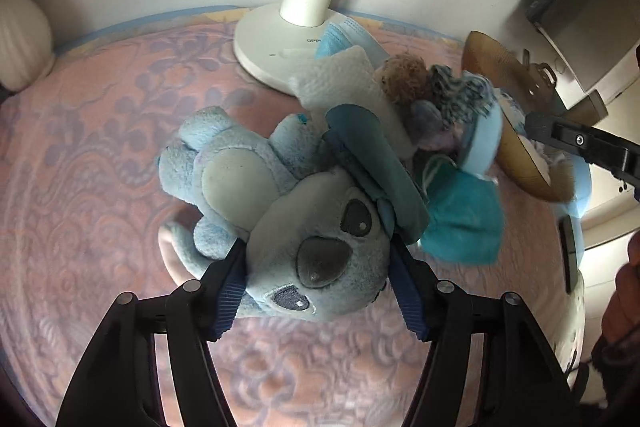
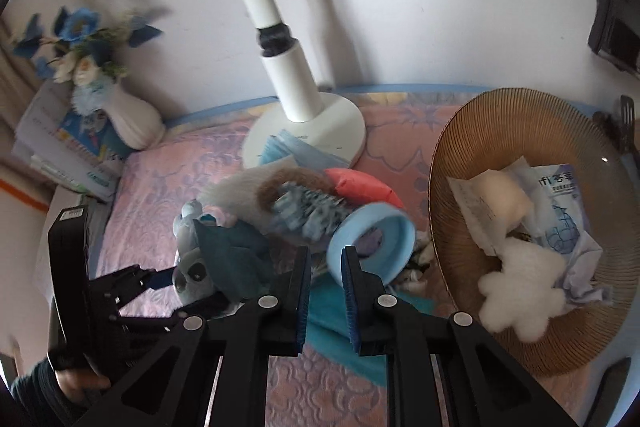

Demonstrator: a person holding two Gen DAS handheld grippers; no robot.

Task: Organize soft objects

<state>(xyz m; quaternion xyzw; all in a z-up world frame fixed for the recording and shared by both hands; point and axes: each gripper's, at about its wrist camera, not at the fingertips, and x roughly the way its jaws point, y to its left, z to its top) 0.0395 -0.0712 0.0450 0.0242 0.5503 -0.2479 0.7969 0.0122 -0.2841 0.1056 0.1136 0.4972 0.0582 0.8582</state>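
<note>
A light blue plush toy lies on the pink patterned cloth. My left gripper is shut on its head, a pad on each side. The toy also shows in the right wrist view. Behind it lies a pile of soft things: a light blue ring, a teal cloth, a brown fuzzy ring, a knitted blue piece, a red pouch. My right gripper has its jaws narrowly apart in front of the blue ring, holding nothing I can see.
A brown woven basket at the right holds a white plush and paper packets. A white lamp base stands at the back with face masks on it. A white vase with blue flowers and books stand at the far left.
</note>
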